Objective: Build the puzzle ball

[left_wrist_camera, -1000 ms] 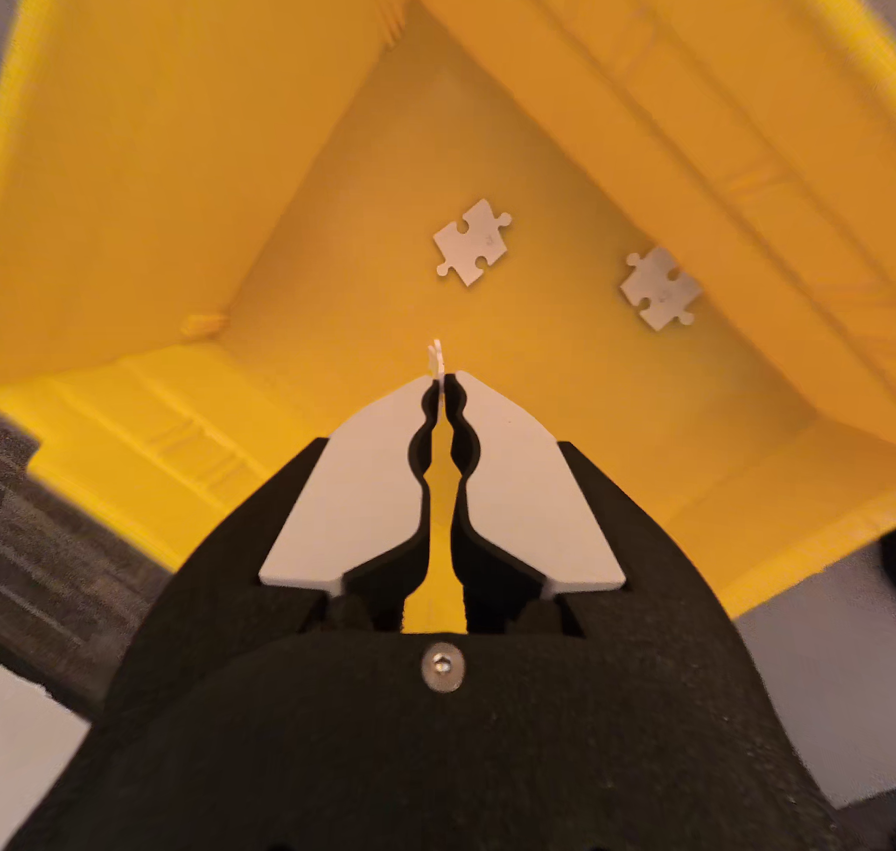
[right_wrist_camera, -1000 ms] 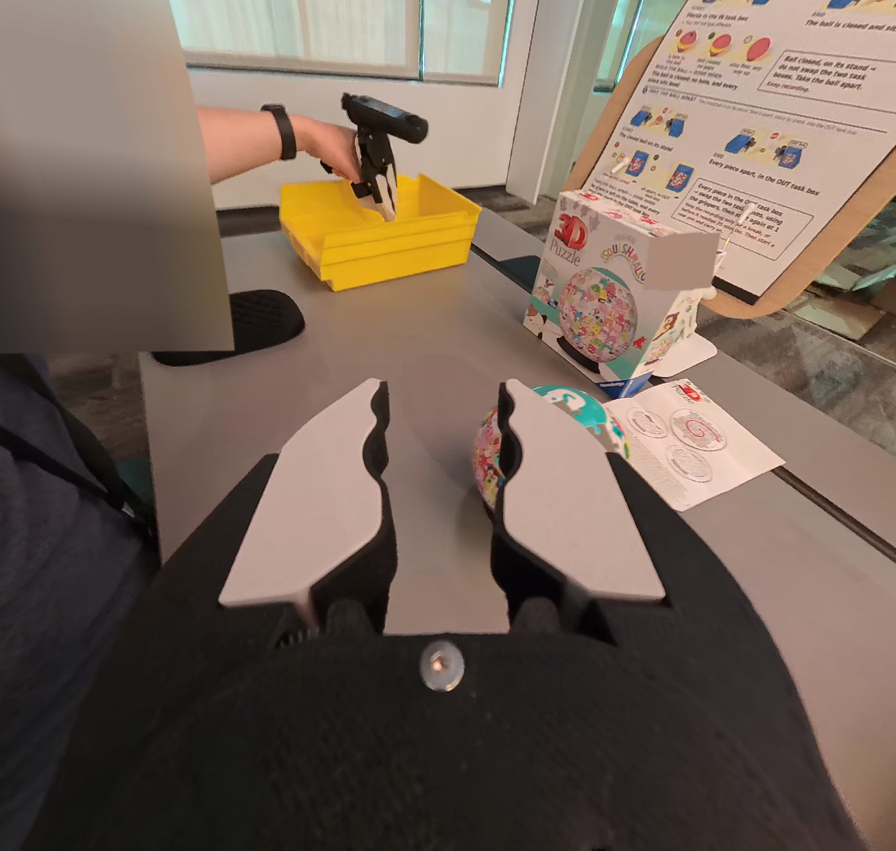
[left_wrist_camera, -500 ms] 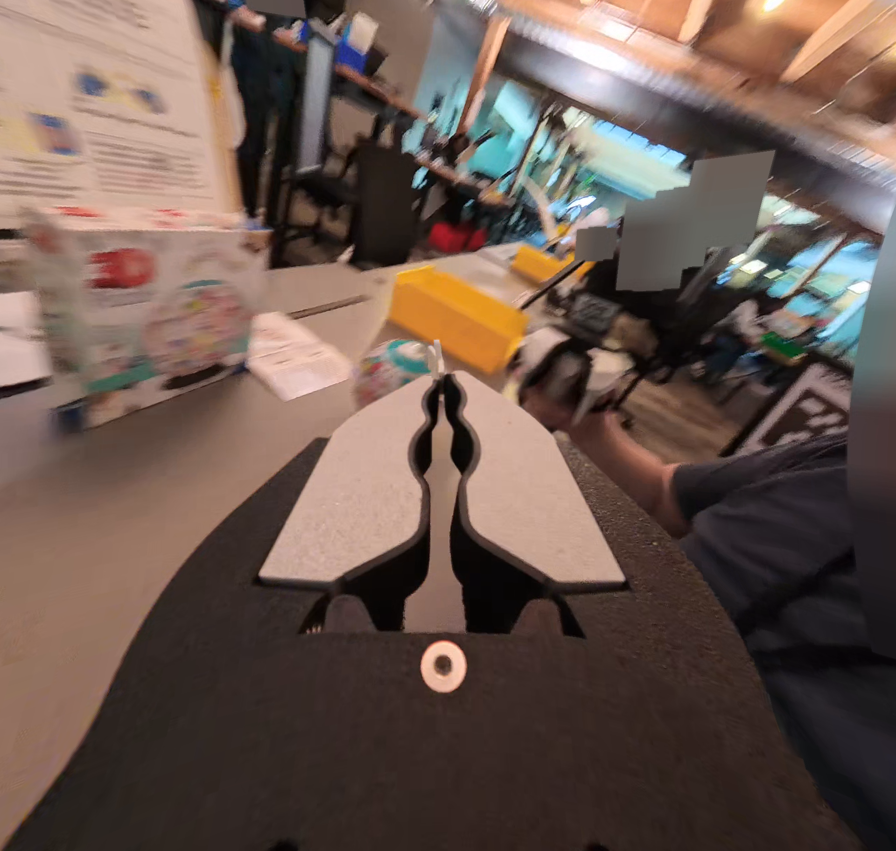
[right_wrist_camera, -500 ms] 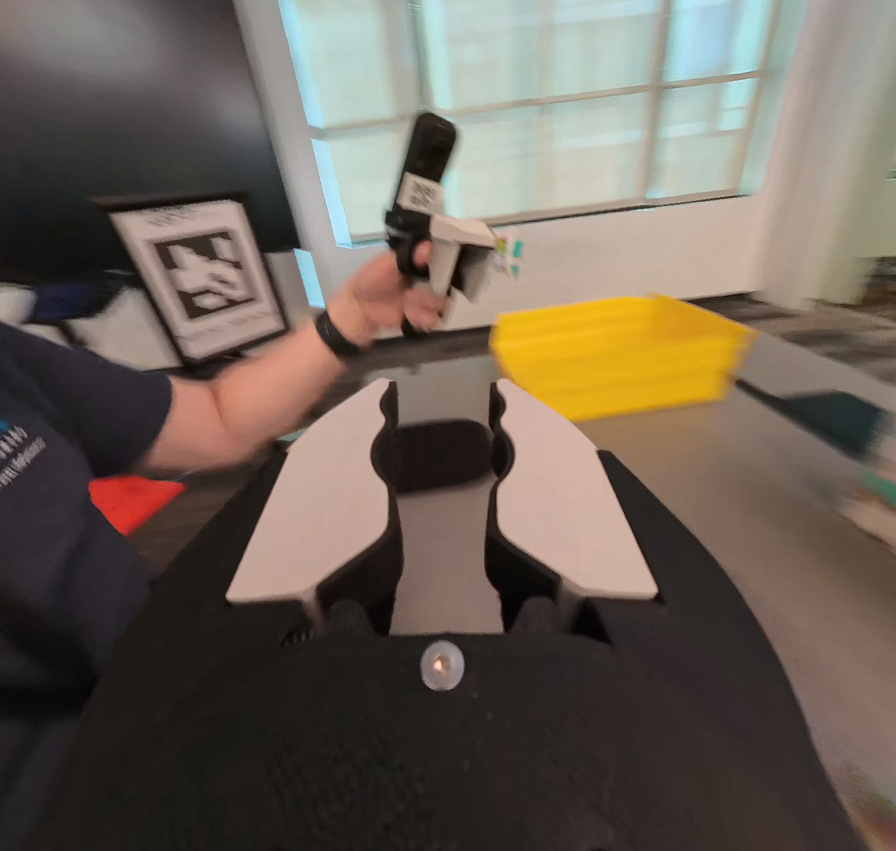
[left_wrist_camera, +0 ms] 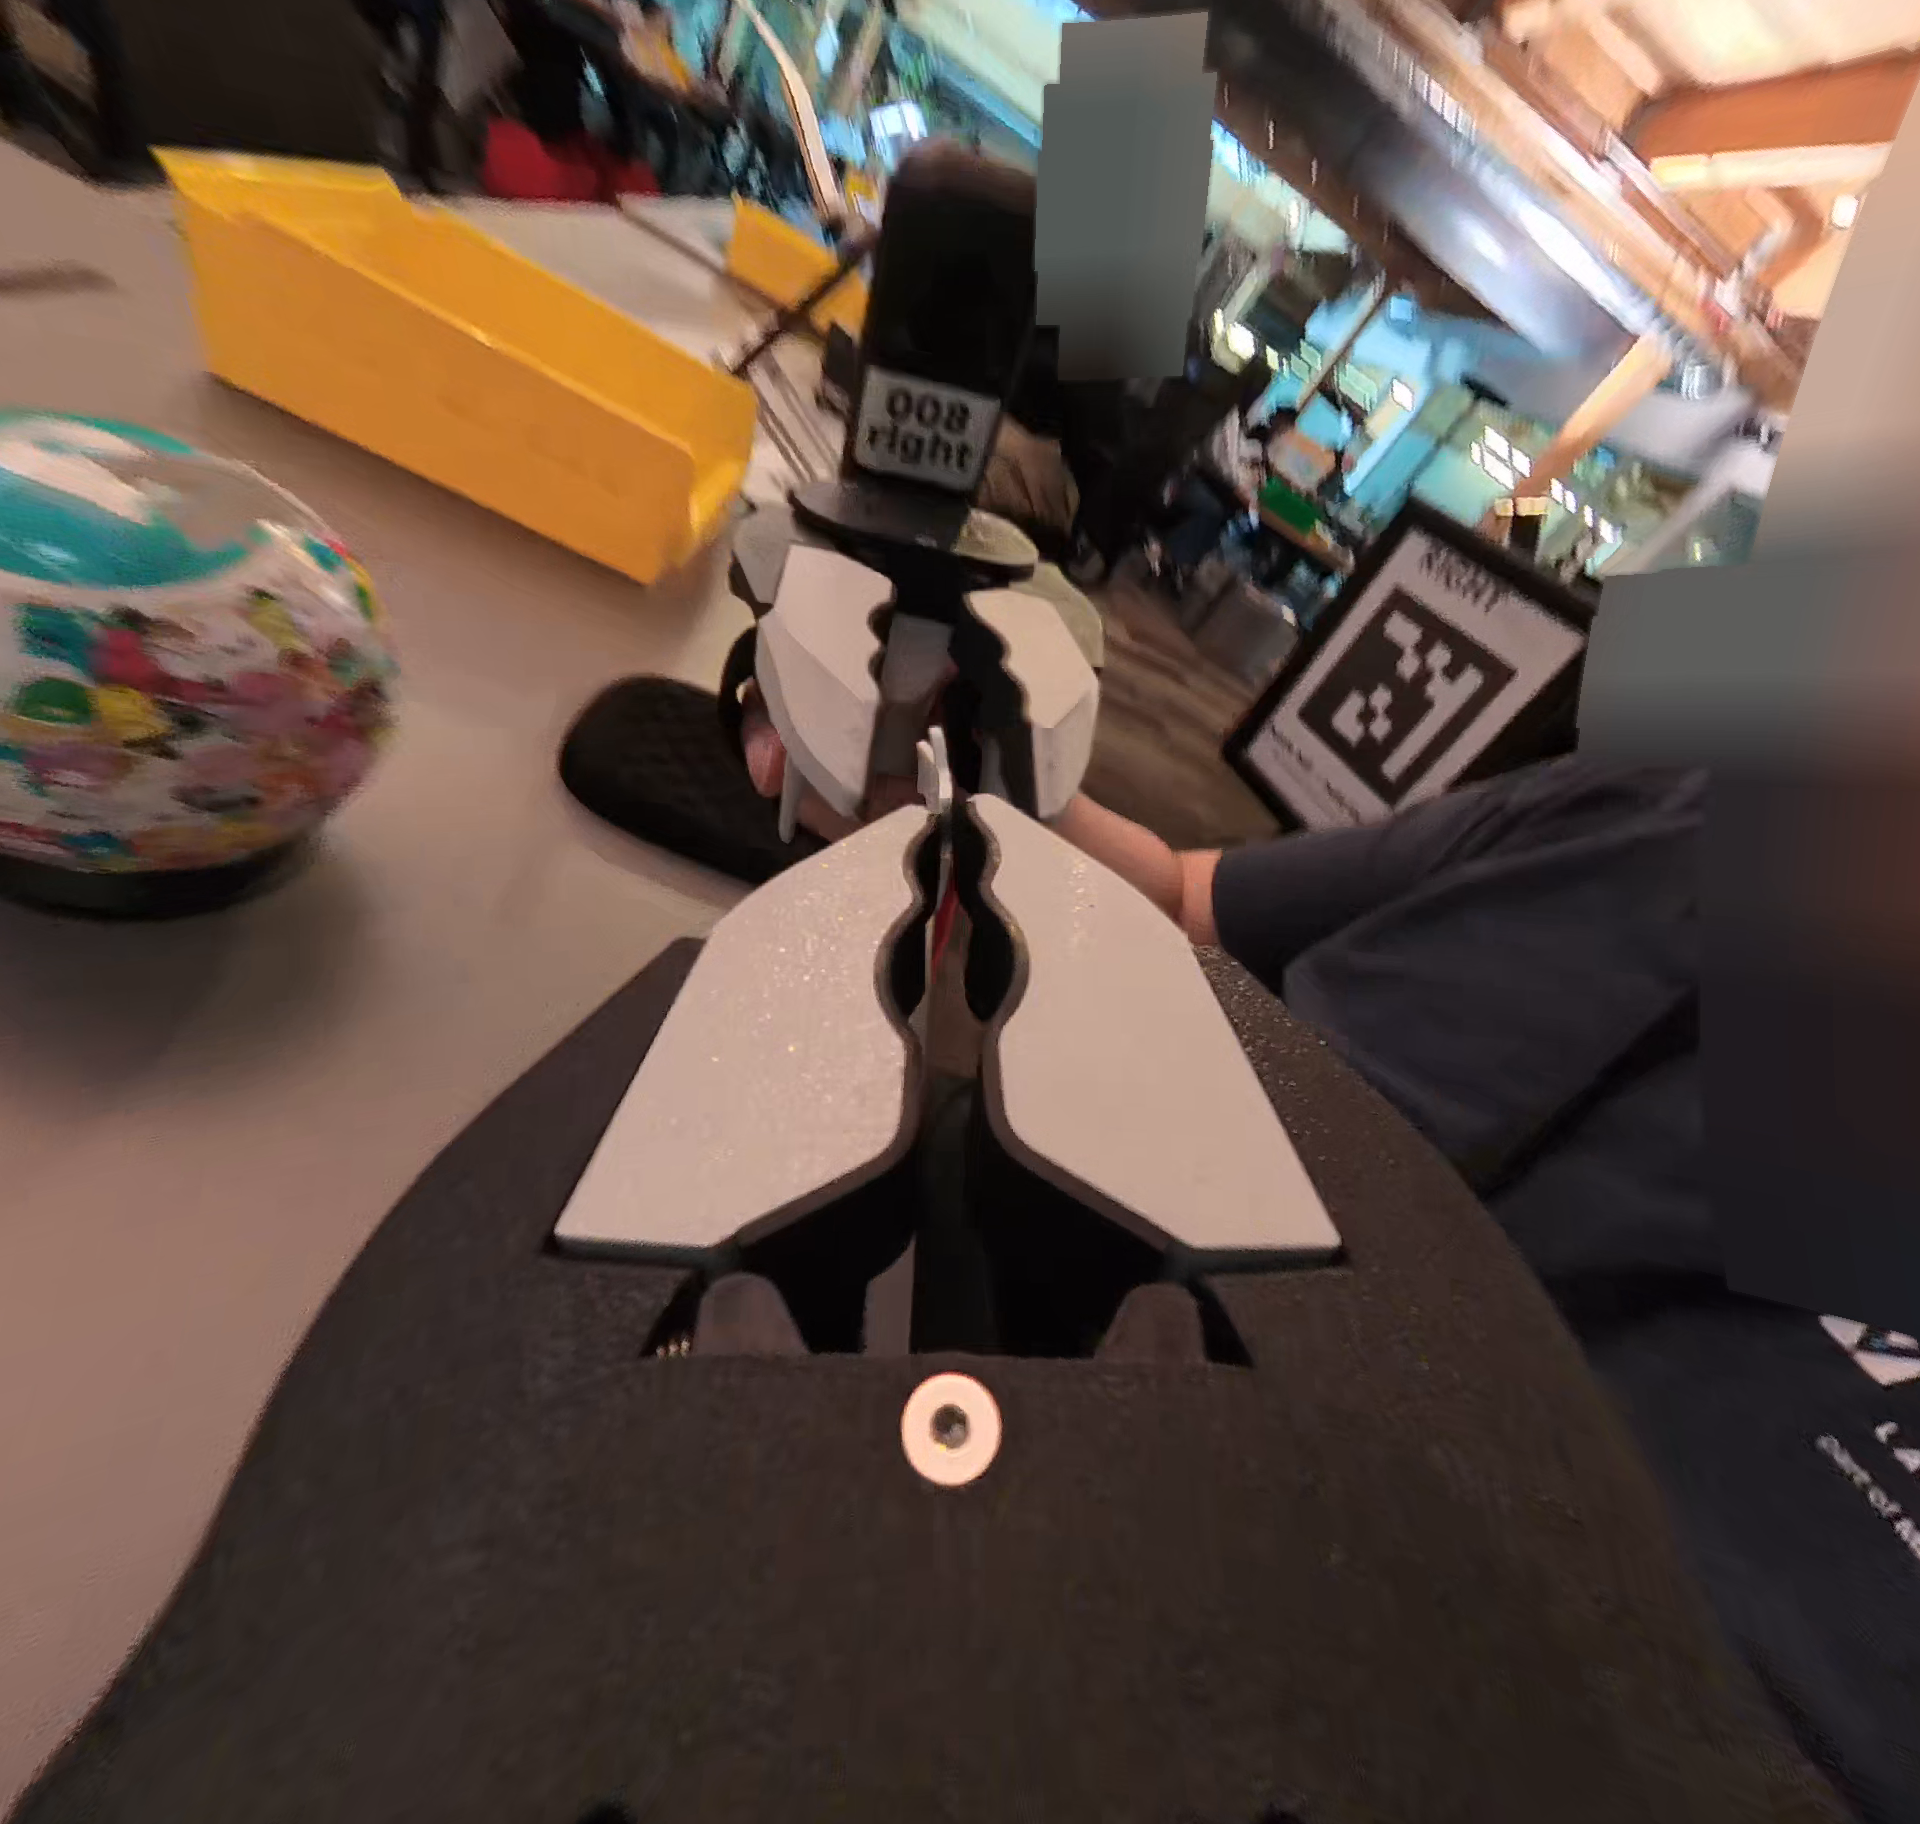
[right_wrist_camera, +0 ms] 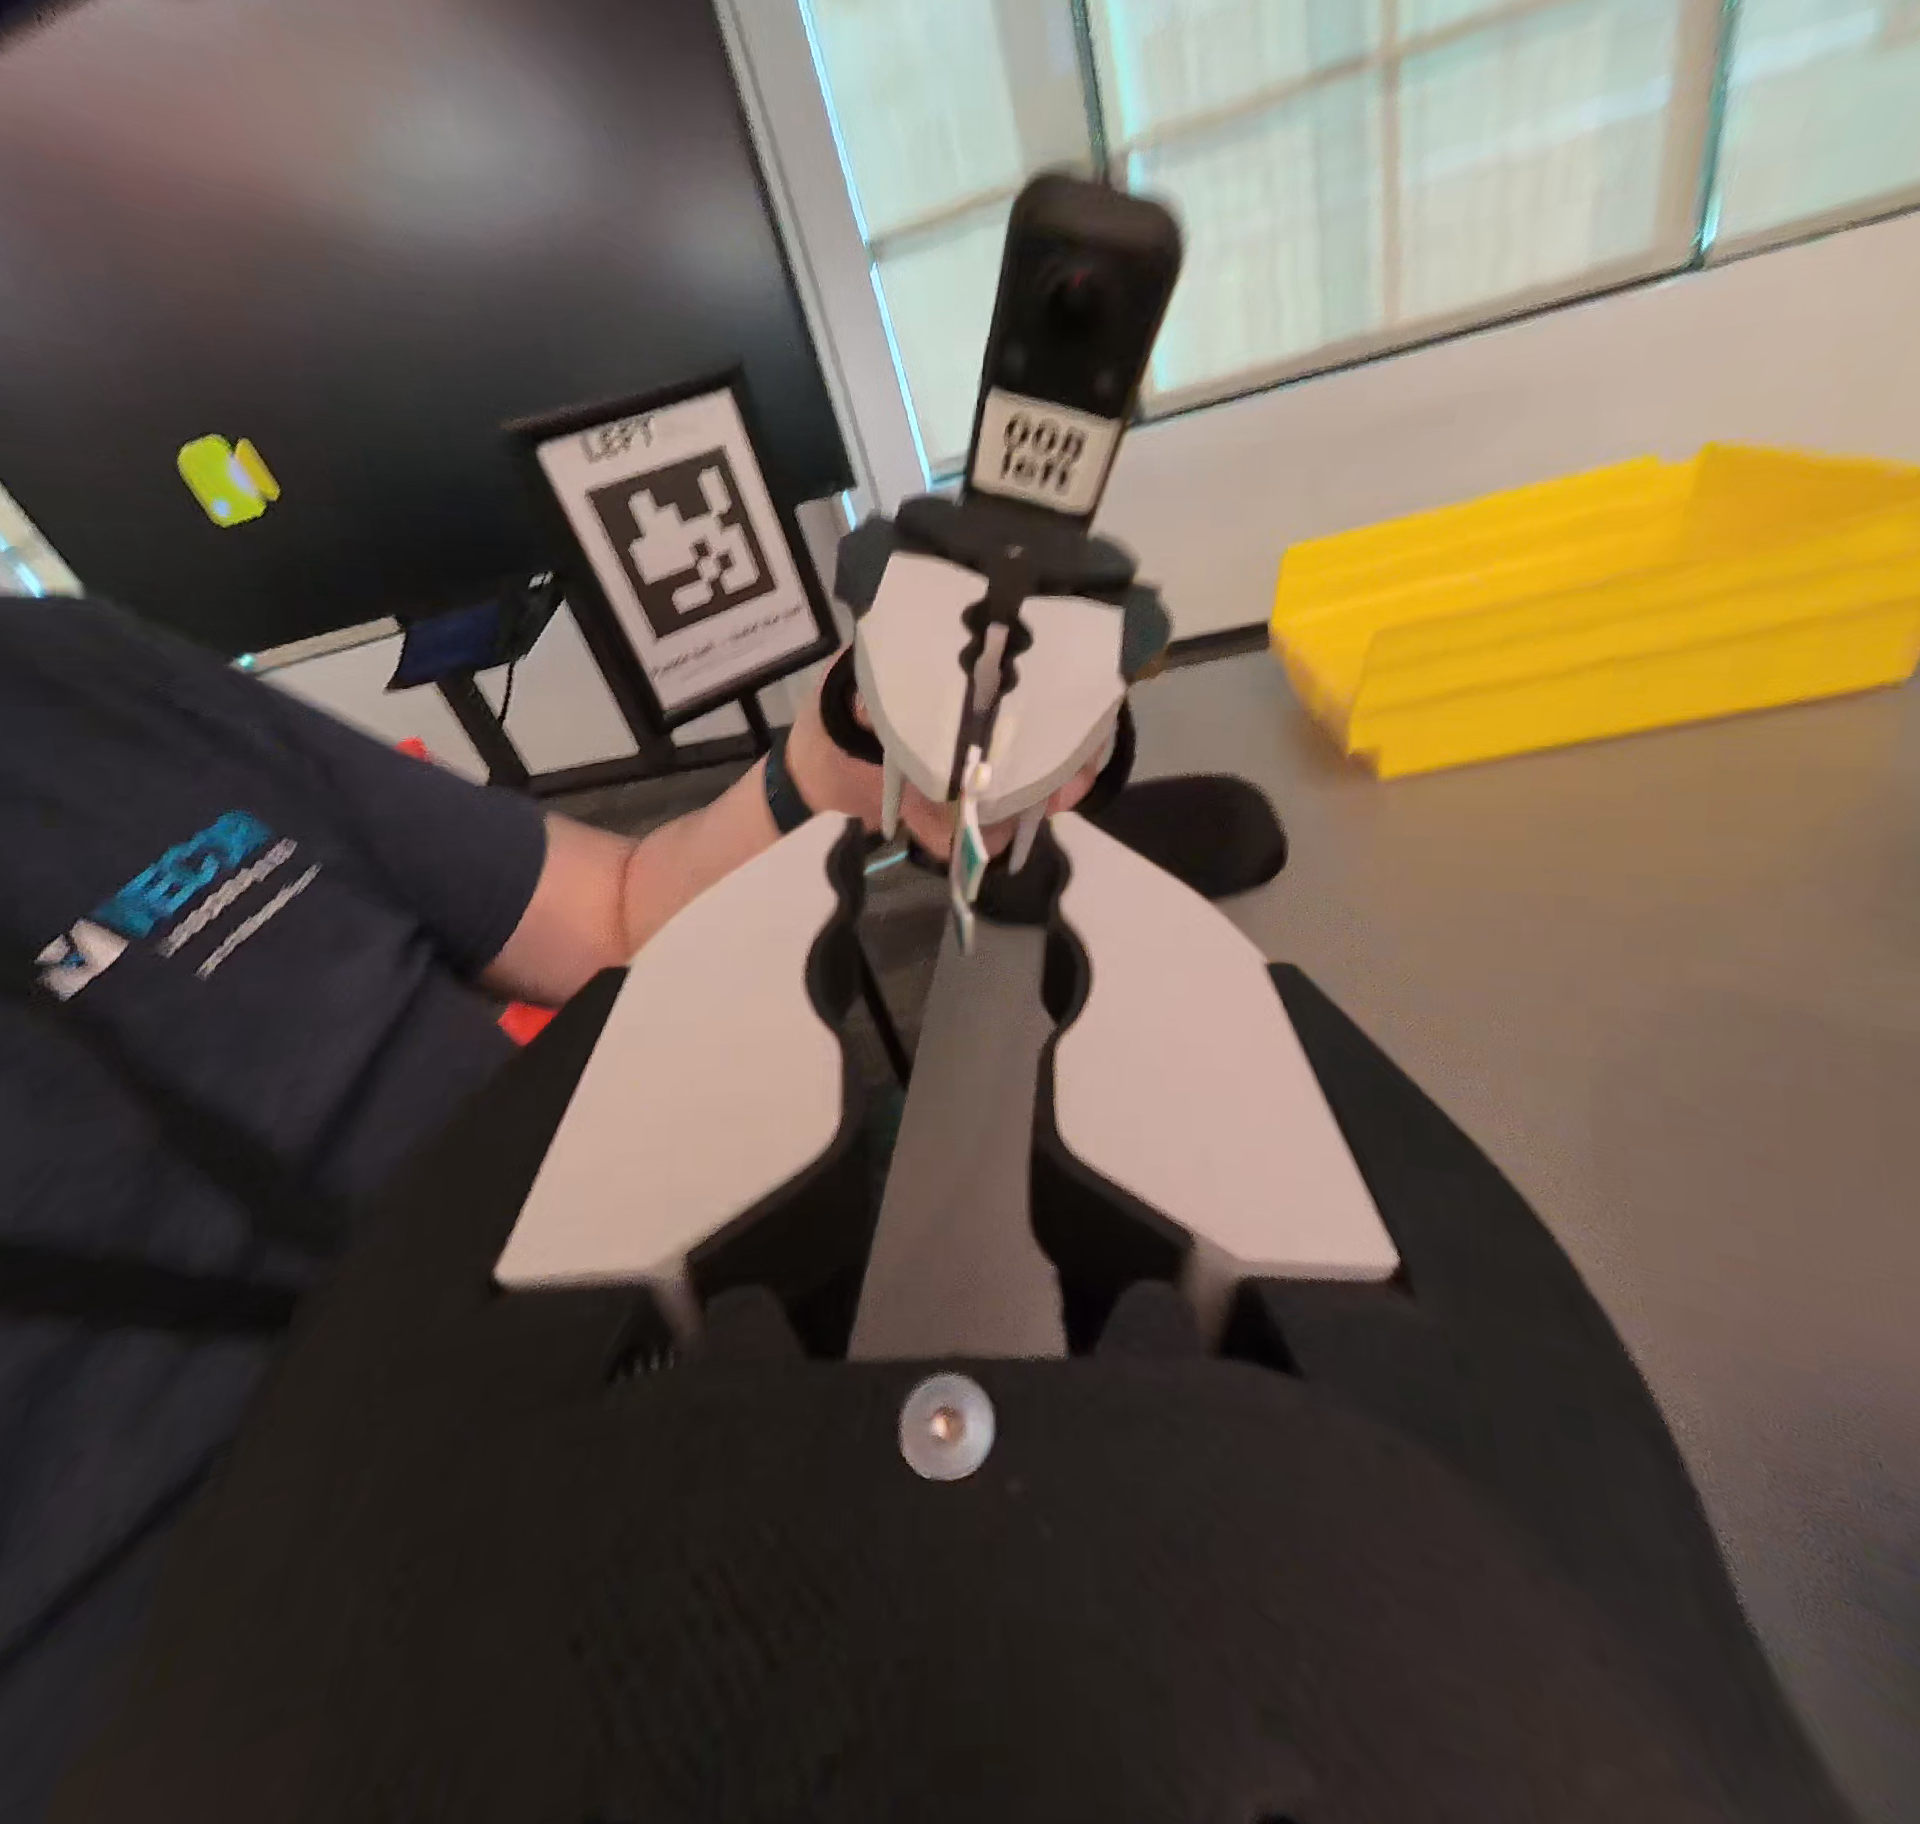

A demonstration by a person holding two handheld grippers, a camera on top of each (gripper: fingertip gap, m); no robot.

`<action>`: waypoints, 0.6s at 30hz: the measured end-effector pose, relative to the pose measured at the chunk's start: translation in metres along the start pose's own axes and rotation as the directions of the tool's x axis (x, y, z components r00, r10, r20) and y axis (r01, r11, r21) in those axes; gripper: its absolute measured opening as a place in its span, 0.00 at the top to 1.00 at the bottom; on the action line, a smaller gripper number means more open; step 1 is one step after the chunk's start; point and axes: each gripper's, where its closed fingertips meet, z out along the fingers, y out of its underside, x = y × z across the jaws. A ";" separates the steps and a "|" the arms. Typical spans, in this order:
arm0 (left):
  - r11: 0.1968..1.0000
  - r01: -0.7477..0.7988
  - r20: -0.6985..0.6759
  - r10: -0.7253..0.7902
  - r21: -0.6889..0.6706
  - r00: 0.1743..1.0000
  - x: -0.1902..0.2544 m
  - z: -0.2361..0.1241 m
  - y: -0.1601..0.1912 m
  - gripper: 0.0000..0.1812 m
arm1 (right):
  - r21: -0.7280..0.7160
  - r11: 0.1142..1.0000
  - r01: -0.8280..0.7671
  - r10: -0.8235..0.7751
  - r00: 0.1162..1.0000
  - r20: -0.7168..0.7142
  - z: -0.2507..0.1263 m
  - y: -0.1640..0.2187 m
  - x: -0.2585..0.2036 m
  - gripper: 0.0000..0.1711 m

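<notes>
My left gripper is shut on a small puzzle piece, held edge-on at its tips. The right wrist view shows that piece, white and teal, hanging from the left gripper into the gap between my right gripper's fingers. My right gripper is open, and its fingers do not touch the piece. The two grippers face each other tip to tip above the table. The colourful puzzle ball sits on a dark stand at the left of the left wrist view.
A yellow bin stands on the grey table behind the left gripper. Another yellow bin stands beyond the ball. A black pad lies near the table edge. A marker sign and the person's arm are at the left. Both grippers' tips are close together, under 4 cm apart. Left tips and right tips are each some 20 cm from the colourful puzzle ball.
My left gripper lifted the piece out of the yellow bin and swung round to face the right gripper. The right gripper turned from the ball toward it and stayed open.
</notes>
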 end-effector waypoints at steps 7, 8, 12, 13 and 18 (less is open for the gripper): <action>0.992 -0.038 -0.059 0.031 -0.118 0.998 -0.002 0.057 0.032 0.99 | -0.055 0.994 -0.093 0.093 0.996 -0.008 -0.050 0.051 -0.017 0.98; 0.991 -0.056 -0.049 0.050 -0.125 0.998 -0.005 0.060 0.034 0.99 | -0.055 0.992 -0.110 0.109 0.994 -0.025 -0.056 0.053 -0.015 0.98; 0.989 -0.099 0.024 0.103 -0.112 0.994 -0.021 0.060 0.039 0.91 | 0.000 0.980 -0.198 0.197 0.975 -0.102 -0.094 0.051 -0.001 0.98; 0.987 -0.108 0.047 0.114 -0.118 0.992 -0.026 0.059 0.043 0.91 | 0.004 0.974 -0.225 0.224 0.967 -0.118 -0.106 0.051 0.004 0.98; 0.971 -0.128 0.169 0.163 -0.202 0.972 -0.050 0.052 0.072 0.91 | -0.002 0.933 -0.360 0.355 0.922 -0.156 -0.163 0.041 0.037 0.98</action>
